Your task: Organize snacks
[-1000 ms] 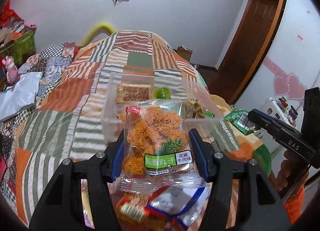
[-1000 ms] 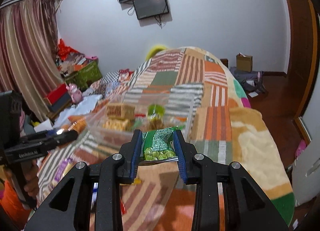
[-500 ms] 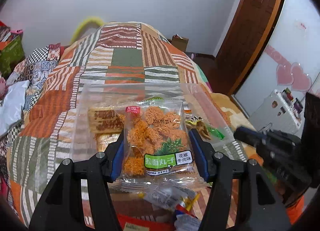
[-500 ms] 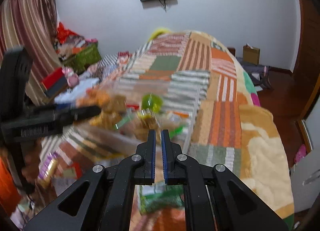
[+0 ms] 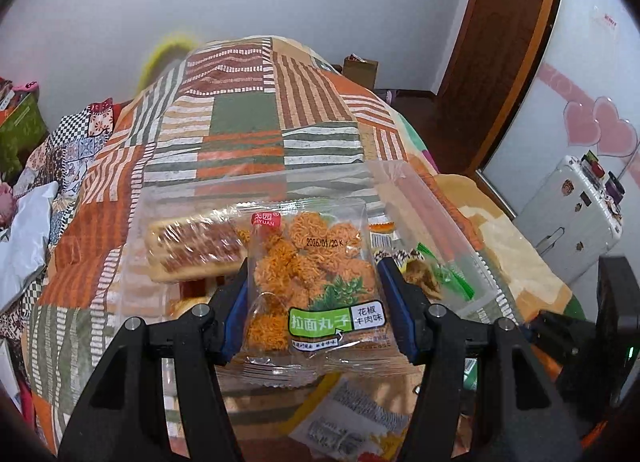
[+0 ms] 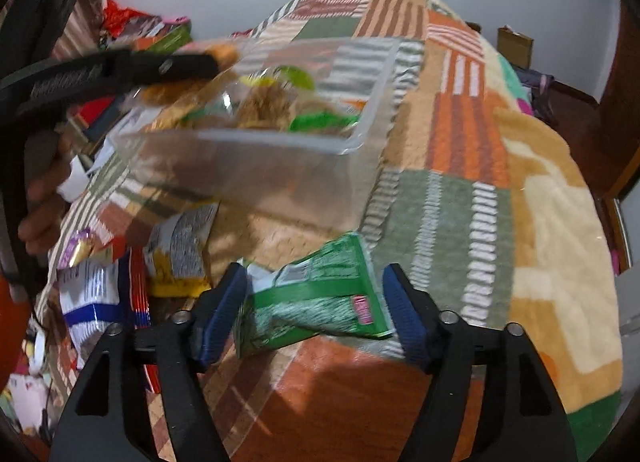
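My left gripper is shut on a clear pack of orange noodle balls and holds it above the near side of a clear plastic bin. The bin has a wrapped cake and other snacks in it. In the right wrist view the bin stands on the patchwork blanket. Just in front of it lies a green snack pack. My right gripper hangs low over that pack. Its jaws are opening on either side of it and the pads do not press on it.
Loose snack packs lie on the blanket left of the green one, among them a yellow pack and a blue-and-white pack. A person's hand grips the left tool. A white suitcase stands beside the bed on the right.
The left gripper carried the noodle pack closer over the bin. The right gripper held the green pack, then stood shut and empty above it, and now its jaws are wide apart low around it.
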The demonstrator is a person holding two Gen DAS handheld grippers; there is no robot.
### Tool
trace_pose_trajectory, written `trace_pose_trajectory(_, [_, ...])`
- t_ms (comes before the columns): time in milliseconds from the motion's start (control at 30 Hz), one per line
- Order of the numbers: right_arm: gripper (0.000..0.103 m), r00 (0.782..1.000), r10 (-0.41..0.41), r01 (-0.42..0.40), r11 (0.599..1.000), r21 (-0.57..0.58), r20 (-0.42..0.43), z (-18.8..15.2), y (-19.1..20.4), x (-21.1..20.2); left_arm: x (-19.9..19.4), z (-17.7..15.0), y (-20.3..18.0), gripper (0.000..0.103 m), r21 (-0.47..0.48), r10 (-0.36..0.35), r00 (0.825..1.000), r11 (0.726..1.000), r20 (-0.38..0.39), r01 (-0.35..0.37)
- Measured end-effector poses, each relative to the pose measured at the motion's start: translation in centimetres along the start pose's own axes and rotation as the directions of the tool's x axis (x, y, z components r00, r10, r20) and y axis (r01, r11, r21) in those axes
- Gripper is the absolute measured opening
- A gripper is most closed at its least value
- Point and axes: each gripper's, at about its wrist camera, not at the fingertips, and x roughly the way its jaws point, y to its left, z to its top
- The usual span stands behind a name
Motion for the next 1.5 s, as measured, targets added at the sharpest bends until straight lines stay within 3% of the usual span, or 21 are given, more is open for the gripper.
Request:
trace_pose_trajectory(200, [0.078,0.999,-0.038,0.037,0.996,-0.081,-0.010,-0.5,1.4,0.8,2.4,0.3,0.2,0.060,-0.026,0.028,0.998,0.999,-0.057,-0.030])
trace_pose_trajectory(333, [0.064,0.999,-0.044,0.043,0.995,-0.095,-0.001,-0.7,1.6,0.7,2.4,0.0,0.4,0.063,-0.049,0.007,0.998,0.999,-0.066,-0.010])
trace_pose_trajectory(467, [0.055,0.999,-0.050,0.051,0.995,-0.080,0.017,-0.9,1.5,0.3,1.9,-0.3,0.4,0.075,-0.056,0.002,0.998,0.998,-0.063,-0.006])
trace_pose_trajectory(767, [0.053,0.992,-0.067,0.073,0.996,-0.054,0.104,-0.5,1.8,-2.9,-2.0,-1.0,-0.6,0.084,-0.018,0.000,1.000,1.000,0.002,0.000])
trace_pose_trajectory(967, [0.053,0.974,-0.072,0.081,0.996,-0.031,0.216,1.8,2.3,-5.9,-4.9,-1.4,-0.1,0.088,-0.019,-0.006,0.998,1.000,0.056,0.007])
trace_pose_trajectory(1133, [0.053,0.960,-0.075,0.083,0.996,-0.021,0.270,4.5,2.7,-5.7,-6.4,-2.0,1.5,0.088,-0.040,0.000,0.996,0.999,0.084,0.003])
trace_pose_trajectory(1300, [0.053,0.955,-0.099,0.109,0.994,-0.022,0.279,7.6,2.9,-3.5,-6.5,-2.8,3.7,0.088,-0.064,0.022,0.997,0.998,0.071,-0.018])
trace_pose_trajectory(1500, [0.054,0.966,-0.129,0.139,0.990,-0.029,0.226,9.9,3.0,-0.2,-5.7,-4.2,6.1,0.088,-0.107,0.080,0.996,0.991,0.047,-0.075])
